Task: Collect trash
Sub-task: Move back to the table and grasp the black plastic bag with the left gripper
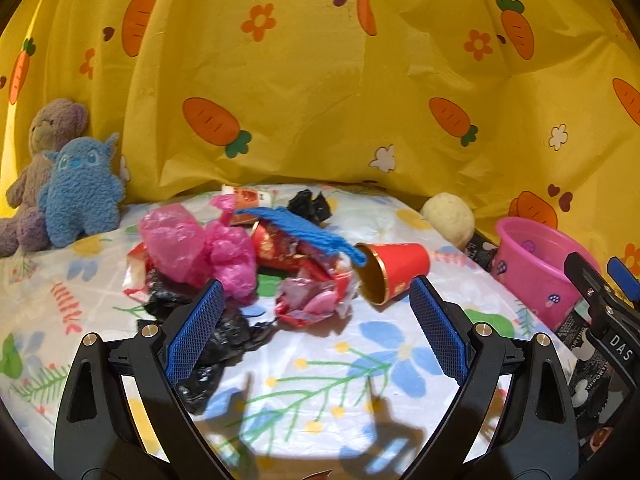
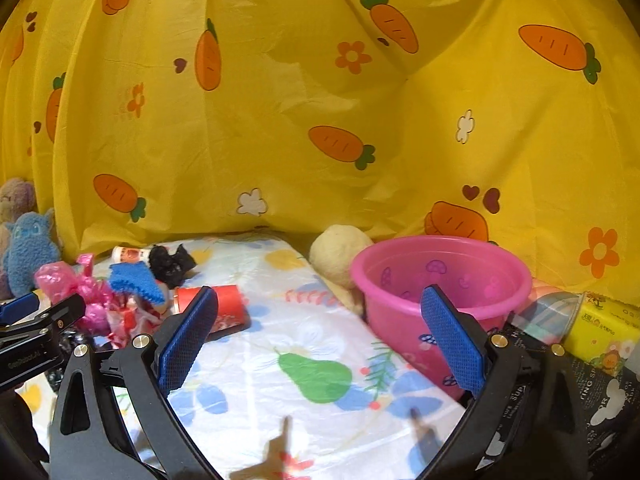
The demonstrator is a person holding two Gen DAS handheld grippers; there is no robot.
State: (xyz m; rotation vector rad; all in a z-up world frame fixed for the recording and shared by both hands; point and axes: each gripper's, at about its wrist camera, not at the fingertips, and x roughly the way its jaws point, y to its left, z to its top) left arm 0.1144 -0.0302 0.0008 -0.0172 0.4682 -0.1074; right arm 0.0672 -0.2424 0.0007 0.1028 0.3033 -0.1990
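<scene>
Trash pile (image 1: 256, 264), left of centre on the floral sheet (image 1: 328, 364): I am seeing pink bags, wrappers, red paper cup (image 1: 394, 272) all lying uncollected. Left gripper (image 1: 316, 332), right gripper (image 2: 320, 340): both released, grasping nothing. Pink basin (image 2: 440, 276), right: looking empty, so collection is barely starting

**Plastic, paper, plush and foil**

The yellow backdrop (image 1: 320, 80) looks like thin, creased plastic sheet with a slight sheen. The flowered tablecloth (image 1: 320, 364) is smooth and faintly glossy. The pink bags (image 1: 200, 248) and black bags (image 1: 224, 336) are crinkled film. The red cup (image 1: 394, 272) appears to be paper, shiny gold inside. The wrappers (image 1: 316, 300) are crumpled foil. The blue toy (image 1: 82, 196) is fuzzy plush. The pink bowl (image 2: 440, 280) is smooth plastic. The gripper pads (image 2: 188, 340) are blue, textured rubber.
</scene>
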